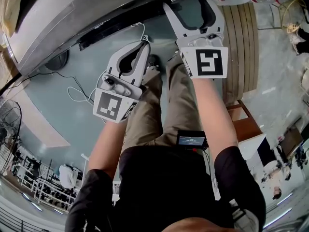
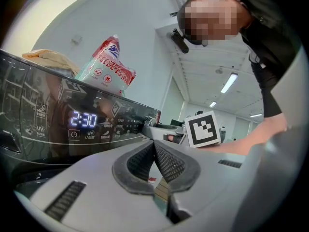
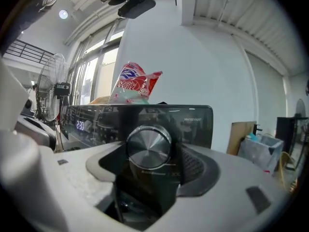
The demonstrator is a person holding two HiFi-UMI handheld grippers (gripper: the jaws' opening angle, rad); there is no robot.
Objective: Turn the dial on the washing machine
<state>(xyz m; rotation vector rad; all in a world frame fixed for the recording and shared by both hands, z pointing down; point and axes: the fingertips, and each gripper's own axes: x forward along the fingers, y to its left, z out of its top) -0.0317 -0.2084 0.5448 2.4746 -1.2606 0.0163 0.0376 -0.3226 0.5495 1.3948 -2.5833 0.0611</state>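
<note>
Right gripper (image 3: pixel 150 167) is lined up square on the dial (image 3: pixel 148 146), jaws spread wide. The silver knob sits dead ahead between them, pads just clear of its rim, on the washing machine's dark panel (image 3: pixel 195 122). Left gripper (image 2: pixel 155 164), jaws pressed together and empty, hangs back, farther off.

A brushed-metal dial (image 3: pixel 148 146) gleams on the glossy black washing machine (image 3: pixel 198 120). The right gripper (image 3: pixel 150 162) is matt grey plastic with finely textured pads (image 3: pixel 195 166). The bag (image 2: pixel 107 66) is shiny plastic.
</note>
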